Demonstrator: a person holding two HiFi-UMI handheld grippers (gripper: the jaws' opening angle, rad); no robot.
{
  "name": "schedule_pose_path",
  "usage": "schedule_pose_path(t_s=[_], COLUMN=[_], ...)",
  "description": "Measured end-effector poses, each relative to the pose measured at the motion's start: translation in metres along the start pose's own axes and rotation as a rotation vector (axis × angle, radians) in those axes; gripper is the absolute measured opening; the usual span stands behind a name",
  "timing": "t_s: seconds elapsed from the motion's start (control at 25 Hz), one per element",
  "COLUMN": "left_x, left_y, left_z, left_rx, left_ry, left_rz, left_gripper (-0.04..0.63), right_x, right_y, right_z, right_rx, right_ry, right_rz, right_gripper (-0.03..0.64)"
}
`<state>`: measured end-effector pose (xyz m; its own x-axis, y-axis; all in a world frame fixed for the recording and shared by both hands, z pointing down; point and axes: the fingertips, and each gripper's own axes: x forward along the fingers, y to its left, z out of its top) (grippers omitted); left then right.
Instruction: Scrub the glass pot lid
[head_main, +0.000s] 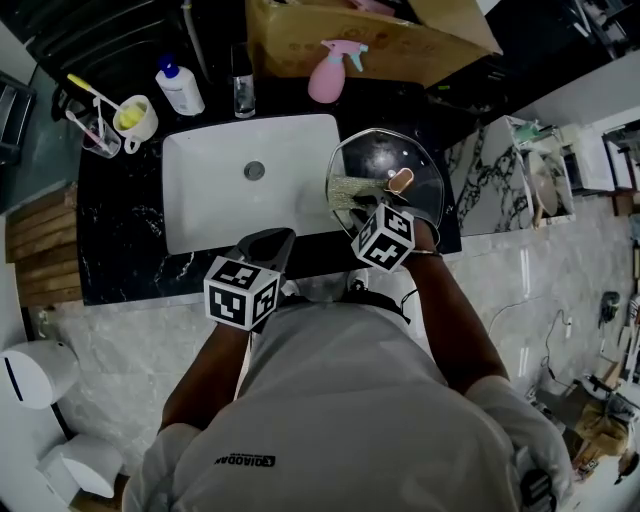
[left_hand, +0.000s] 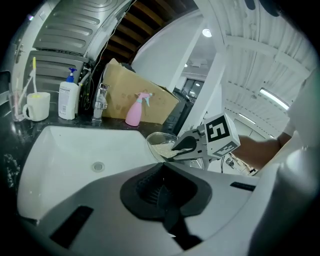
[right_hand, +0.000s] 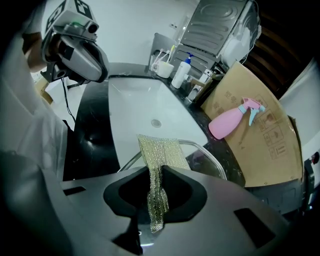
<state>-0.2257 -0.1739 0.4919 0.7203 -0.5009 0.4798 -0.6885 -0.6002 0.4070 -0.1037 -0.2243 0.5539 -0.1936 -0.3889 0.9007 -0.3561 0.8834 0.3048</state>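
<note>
Right gripper (right_hand: 158, 194) held over lid (head_main: 386, 156), jaws clamped on cloth (right_hand: 161, 156) lying on lid. Left gripper (left_hand: 163, 193) at sink (head_main: 215, 205) front edge, jaws together, empty.

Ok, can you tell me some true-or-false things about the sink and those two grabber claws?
1. The right gripper is shut on the shiny gold mesh scrubbing cloth. True.
2. The left gripper holds the round glass pot lid. False: its jaws are together on nothing, and the lid lies beside the white rectangular sink.
3. The pink spray bottle stands inside the sink. False: it stands behind the sink, against the brown cardboard box.
4. The white mug stands near the white pump bottle. True.
</note>
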Motion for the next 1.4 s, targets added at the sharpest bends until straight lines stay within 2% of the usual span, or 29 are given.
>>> schedule_pose_path(t_s=[0.28,0.84,1.08,1.2,1.4], left_x=[0.009,0.031,0.044,0.051,0.062], left_y=[-0.004,-0.034,-0.050,-0.060,-0.070], left_z=[0.002,0.003,0.001,0.001,0.001], left_rx=[0.028,-0.018,-0.030,-0.024,-0.019], left_ry=[0.012,-0.021,-0.018,-0.012,0.007], left_rz=[0.008,0.092,0.106,0.099,0.083], left_gripper=[0.012,0.012,0.012,0.012,0.012], right_x=[-0.004,-0.018,-0.022,-0.025,-0.032], right_y=[0.007,0.037,0.044,0.047,0.051], right_z=[-0.006,-0.030,-0.044,-0.052,-0.064], right_rx=[-0.054,-0.384,-0.510,-0.517,-0.444], right_ry=[-0.040,-0.099,-0.097,-0.100,-0.125], right_rz=[0.010,0.143,0.154,0.154,0.159], right_gripper=[0.097,0.097,0.098,0.098,0.098])
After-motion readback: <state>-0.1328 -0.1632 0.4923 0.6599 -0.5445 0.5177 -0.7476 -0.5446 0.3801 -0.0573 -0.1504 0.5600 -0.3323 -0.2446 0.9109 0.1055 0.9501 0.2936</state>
